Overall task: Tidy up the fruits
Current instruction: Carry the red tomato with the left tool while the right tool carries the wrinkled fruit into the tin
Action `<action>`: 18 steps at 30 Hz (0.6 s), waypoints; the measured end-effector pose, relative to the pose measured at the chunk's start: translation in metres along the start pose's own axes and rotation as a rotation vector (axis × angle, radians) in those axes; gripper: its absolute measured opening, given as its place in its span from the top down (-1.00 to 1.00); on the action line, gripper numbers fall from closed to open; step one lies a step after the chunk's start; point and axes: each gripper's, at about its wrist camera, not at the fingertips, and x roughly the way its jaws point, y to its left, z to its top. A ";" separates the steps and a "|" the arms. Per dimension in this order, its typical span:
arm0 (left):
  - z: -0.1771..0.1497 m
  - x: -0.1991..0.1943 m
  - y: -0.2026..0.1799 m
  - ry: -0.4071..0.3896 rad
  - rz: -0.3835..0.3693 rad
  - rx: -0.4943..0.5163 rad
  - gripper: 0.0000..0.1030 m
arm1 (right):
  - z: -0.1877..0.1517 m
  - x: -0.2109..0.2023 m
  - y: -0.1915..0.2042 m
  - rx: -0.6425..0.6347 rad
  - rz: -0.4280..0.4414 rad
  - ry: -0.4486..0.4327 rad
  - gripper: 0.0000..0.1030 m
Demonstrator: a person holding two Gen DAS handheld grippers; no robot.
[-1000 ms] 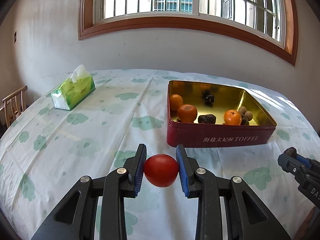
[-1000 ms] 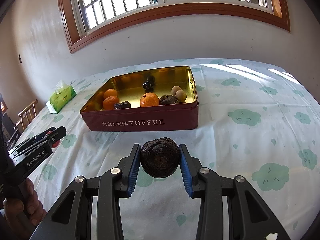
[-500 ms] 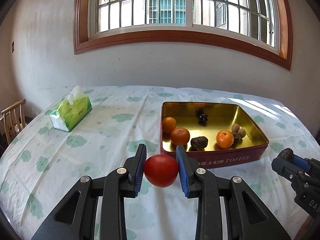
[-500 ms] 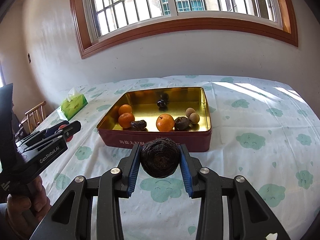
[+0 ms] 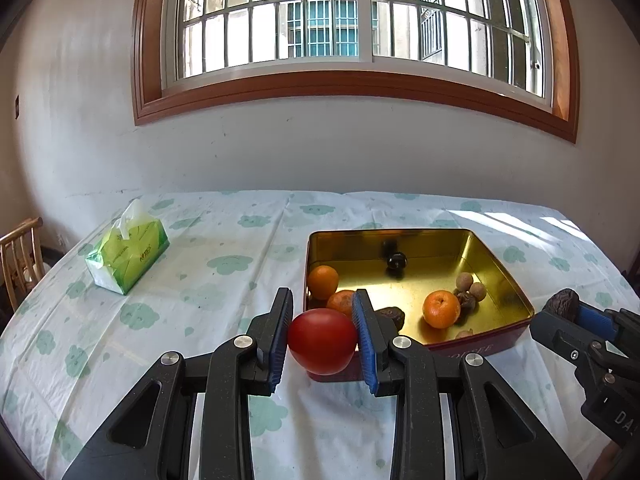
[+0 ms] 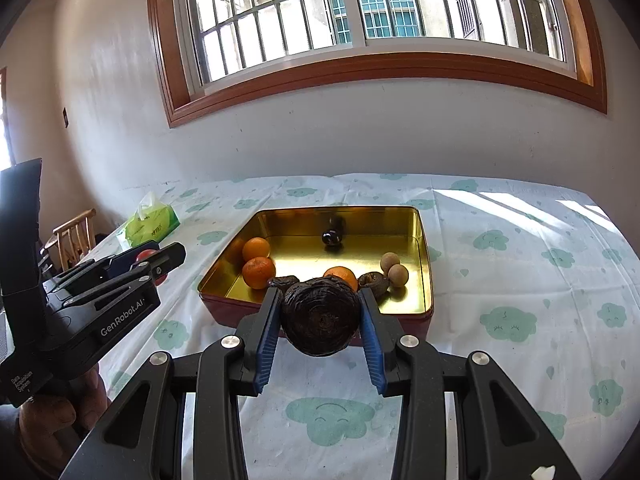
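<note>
My left gripper [image 5: 323,338] is shut on a red tomato [image 5: 322,340], held in the air just before the near left corner of the red toffee tin [image 5: 480,350]. My right gripper [image 6: 320,322] is shut on a dark wrinkled fruit [image 6: 320,316], held in the air at the tin's [image 6: 232,310] near edge. The tin's gold inside holds three oranges [image 5: 441,309], some dark wrinkled fruits [image 5: 392,316], small brown round fruits [image 5: 477,291] and a black one [image 5: 396,260]. The right gripper also shows in the left wrist view [image 5: 568,314], and the left gripper in the right wrist view [image 6: 156,260].
A green tissue pack [image 5: 128,254] lies on the table's far left. A wooden chair [image 5: 18,260] stands past the left edge. The table has a cloud-print cloth [image 6: 520,280]. A wall with a barred window stands behind it.
Both grippers have risen and moved toward the tin, each still shut on its fruit. The tin's inside now shows from higher up.
</note>
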 end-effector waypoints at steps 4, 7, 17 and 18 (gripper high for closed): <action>0.006 0.006 -0.001 -0.005 0.000 0.003 0.38 | 0.007 0.005 0.000 -0.007 0.004 -0.009 0.31; 0.010 0.012 -0.002 -0.007 0.001 0.003 0.38 | 0.011 0.011 -0.001 -0.004 0.007 -0.010 0.31; 0.027 0.030 -0.007 -0.013 0.001 0.014 0.38 | 0.015 0.030 -0.008 0.001 0.007 0.004 0.31; 0.029 0.032 -0.007 -0.013 0.000 0.014 0.38 | 0.015 0.031 -0.008 0.001 0.006 0.004 0.31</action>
